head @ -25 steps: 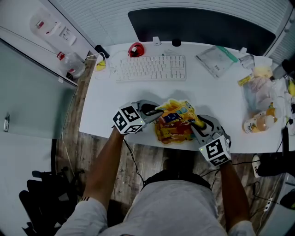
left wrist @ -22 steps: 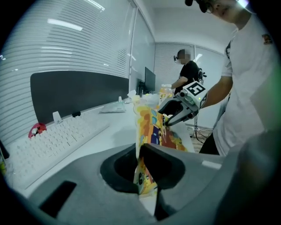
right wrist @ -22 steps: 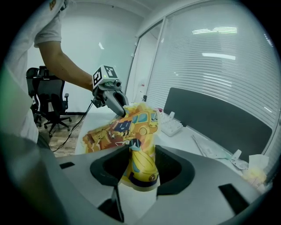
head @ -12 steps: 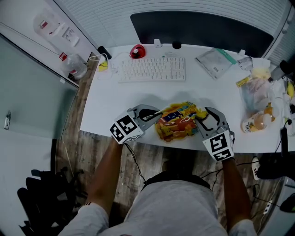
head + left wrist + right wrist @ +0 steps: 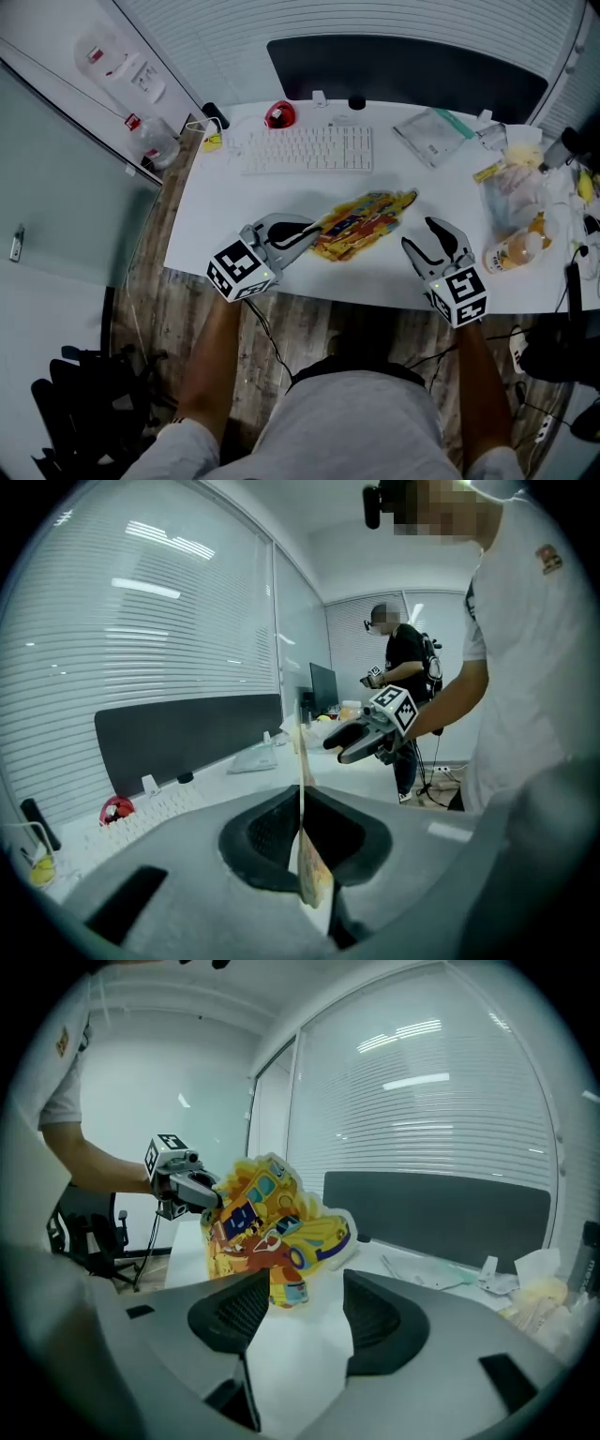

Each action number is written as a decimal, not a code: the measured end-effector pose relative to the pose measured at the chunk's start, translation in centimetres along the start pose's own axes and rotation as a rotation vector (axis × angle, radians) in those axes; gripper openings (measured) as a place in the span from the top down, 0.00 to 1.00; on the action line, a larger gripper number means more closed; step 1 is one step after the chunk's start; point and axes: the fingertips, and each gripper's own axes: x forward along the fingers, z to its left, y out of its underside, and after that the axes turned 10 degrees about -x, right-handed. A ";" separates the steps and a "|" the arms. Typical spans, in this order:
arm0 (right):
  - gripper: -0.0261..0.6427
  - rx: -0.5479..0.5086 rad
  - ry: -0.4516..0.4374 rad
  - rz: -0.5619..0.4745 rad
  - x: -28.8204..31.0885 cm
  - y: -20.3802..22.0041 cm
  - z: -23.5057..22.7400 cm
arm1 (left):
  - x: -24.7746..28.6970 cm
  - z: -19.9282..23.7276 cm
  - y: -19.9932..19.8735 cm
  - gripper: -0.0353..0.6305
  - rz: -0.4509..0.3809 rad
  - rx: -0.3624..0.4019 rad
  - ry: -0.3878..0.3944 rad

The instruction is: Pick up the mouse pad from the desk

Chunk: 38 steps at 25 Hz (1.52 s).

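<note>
The mouse pad point(image 5: 361, 223), yellow and orange with cartoon print, hangs above the white desk point(image 5: 225, 202), pinched at its near-left end by my left gripper point(image 5: 314, 234), which is shut on it. In the left gripper view the mouse pad point(image 5: 302, 808) stands edge-on between the closed pads. My right gripper point(image 5: 427, 239) is open to the right of the pad and apart from it; its jaws have just been opening, with nothing between them. In the right gripper view the printed mouse pad point(image 5: 272, 1232) is raised ahead, with the left gripper point(image 5: 192, 1190) on its far end.
A white keyboard point(image 5: 309, 148) and a red mouse point(image 5: 278, 115) lie at the back of the desk. A zip bag point(image 5: 433, 134) and plastic bags with food point(image 5: 516, 202) crowd the right side. Another person point(image 5: 403, 667) stands further off.
The right gripper has let go of the mouse pad and drawn away to the right. The left gripper has risen with the pad, which now stretches out flat instead of crumpled.
</note>
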 end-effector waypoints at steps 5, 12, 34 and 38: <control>0.63 0.009 -0.035 -0.030 -0.2 -0.9 0.1 | -1.0 -0.9 -2.6 0.91 -0.077 0.000 -0.027; 0.60 0.096 -0.080 -0.126 -1.3 -3.0 -1.0 | -3.5 -2.5 -6.6 0.91 -0.245 -0.065 -0.040; 0.58 0.276 -0.325 -0.508 -4.1 -12.9 0.1 | -7.5 -6.4 -10.7 0.91 -0.456 -0.147 0.050; 0.58 0.282 -0.302 -0.550 -4.8 -13.6 0.0 | -7.8 -5.4 -10.1 0.91 -0.506 -0.234 0.017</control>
